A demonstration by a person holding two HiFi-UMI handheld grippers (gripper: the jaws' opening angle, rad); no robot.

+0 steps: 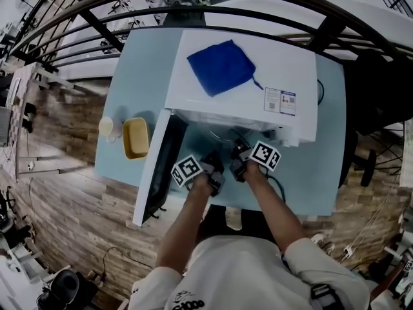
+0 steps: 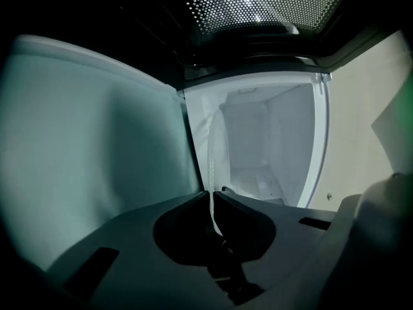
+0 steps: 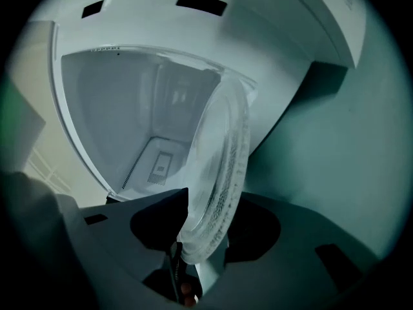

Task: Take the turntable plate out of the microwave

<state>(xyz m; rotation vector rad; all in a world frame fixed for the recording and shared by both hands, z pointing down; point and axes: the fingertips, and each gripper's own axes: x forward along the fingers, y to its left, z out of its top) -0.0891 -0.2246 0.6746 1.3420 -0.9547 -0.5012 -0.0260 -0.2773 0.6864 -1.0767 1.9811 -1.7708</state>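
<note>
The white microwave (image 1: pixel 245 76) stands on a pale blue table with its door (image 1: pixel 158 166) swung open to the left. The clear glass turntable plate (image 3: pixel 219 166) is tipped up on edge at the mouth of the cavity. My left gripper (image 2: pixel 211 196) is shut on the plate's thin rim (image 2: pixel 211 173). My right gripper (image 3: pixel 213 196) stands wide, and the plate's thick ribbed rim runs deep between its jaws and leans on the left finger (image 3: pixel 182 199). In the head view both grippers, left (image 1: pixel 216 173) and right (image 1: pixel 237 163), sit side by side at the opening.
A blue cloth (image 1: pixel 221 66) lies on top of the microwave. A yellow container (image 1: pixel 135 137) and a small cup (image 1: pixel 106 126) stand on the table (image 1: pixel 142 63) left of the door. The open door blocks the left side. Dark curved rails arc past the far edge.
</note>
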